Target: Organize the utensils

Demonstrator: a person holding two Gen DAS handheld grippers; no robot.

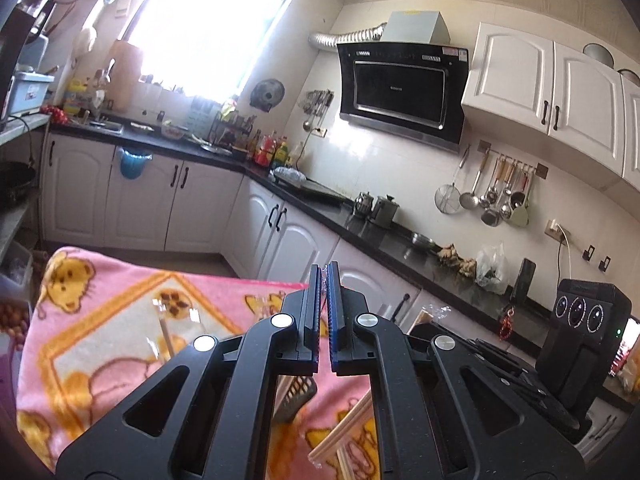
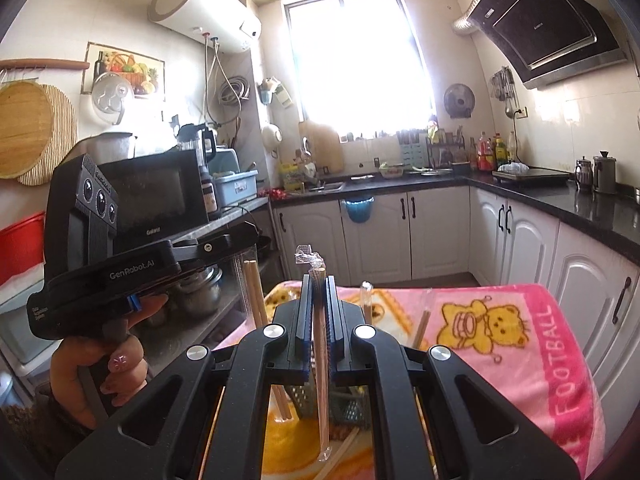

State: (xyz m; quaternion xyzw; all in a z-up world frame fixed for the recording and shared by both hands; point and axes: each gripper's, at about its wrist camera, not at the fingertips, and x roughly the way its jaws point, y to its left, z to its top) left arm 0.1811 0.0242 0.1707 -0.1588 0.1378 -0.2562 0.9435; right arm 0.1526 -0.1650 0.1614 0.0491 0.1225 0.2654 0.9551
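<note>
Over the pink blanket, each gripper carries wrapped chopsticks; keep them upright & drop straight into the grey utensil holder below. Right gripper is clamped on a wrapped pair. Left gripper is pinched nearly together on clear wrapper, its sticks hanging below.
</note>
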